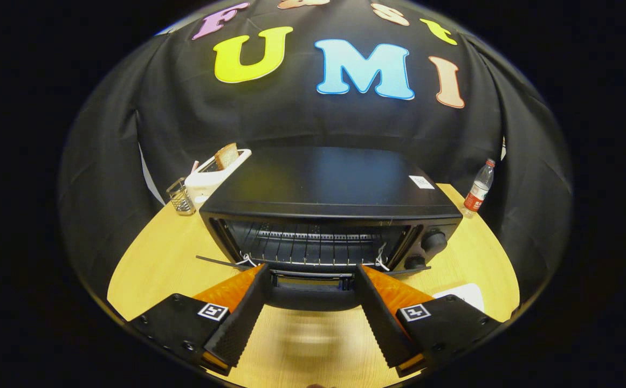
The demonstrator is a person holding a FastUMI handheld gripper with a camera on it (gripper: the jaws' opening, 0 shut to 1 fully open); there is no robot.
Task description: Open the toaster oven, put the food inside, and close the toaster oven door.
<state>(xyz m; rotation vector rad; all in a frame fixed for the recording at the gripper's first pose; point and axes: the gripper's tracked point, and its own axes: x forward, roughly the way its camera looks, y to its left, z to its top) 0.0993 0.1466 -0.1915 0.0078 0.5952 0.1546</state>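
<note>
Your wooden table (pixel 156 258) carries the black toaster oven (pixel 329 210) dead ahead of the fingers, door (pixel 313 288) dropped flat toward you so the wire rack (pixel 313 245) sits exposed for loading. Your gripper (pixel 313 318) is spread wide and carrying nothing, fingertips flanking the door's edge. The bread slice (pixel 227 156) stands upright in the white toaster (pixel 213 178) beyond the oven's left corner.

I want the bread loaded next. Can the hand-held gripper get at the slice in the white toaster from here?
Probably yes. The hand-held gripper is open and empty, and the bread slice stands up out of the white toaster. The toaster oven sits straight ahead, so it must swing around its corner.
</note>
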